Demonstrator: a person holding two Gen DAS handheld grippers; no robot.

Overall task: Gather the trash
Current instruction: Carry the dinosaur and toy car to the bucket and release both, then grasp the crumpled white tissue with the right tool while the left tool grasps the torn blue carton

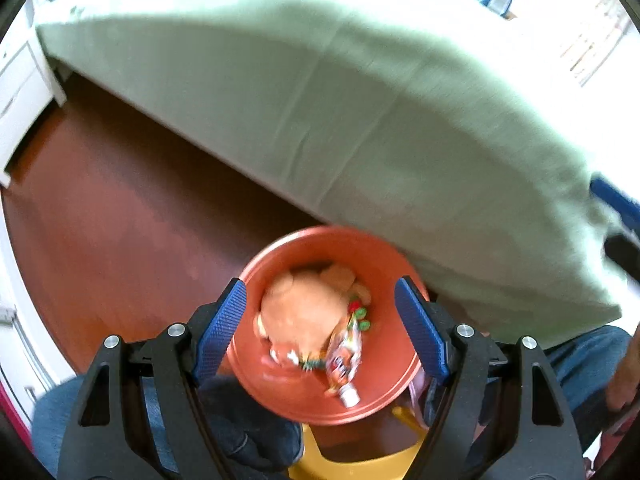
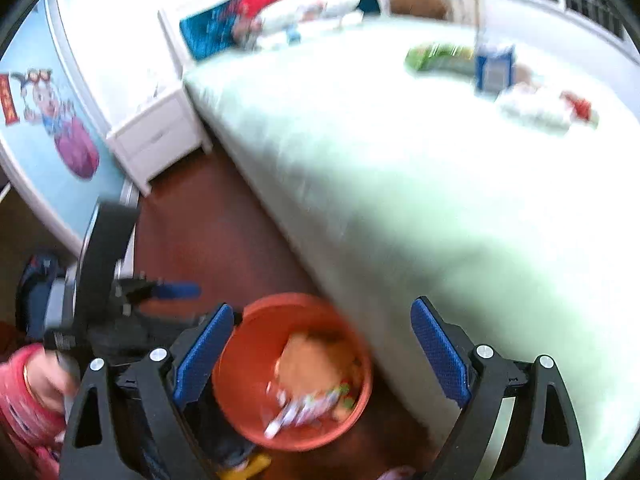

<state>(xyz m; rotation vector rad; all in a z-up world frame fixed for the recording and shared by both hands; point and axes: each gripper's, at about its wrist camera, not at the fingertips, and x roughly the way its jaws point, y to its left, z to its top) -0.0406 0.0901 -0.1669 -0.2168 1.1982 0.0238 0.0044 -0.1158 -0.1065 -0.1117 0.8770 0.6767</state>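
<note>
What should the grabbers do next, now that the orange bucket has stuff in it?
Probably reach the right gripper up toward the green packet on the bed. Both grippers look open and empty, the left gripper hangs over the orange bucket, and wrappers lie on the bed.

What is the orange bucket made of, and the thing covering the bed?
The round orange bucket looks like smooth moulded plastic: even colour, a soft sheen and a rolled rim. The pale green bed cover looks like matte woven fabric, probably cotton, since it creases and drapes over the edge. Blur leaves both uncertain.
</note>
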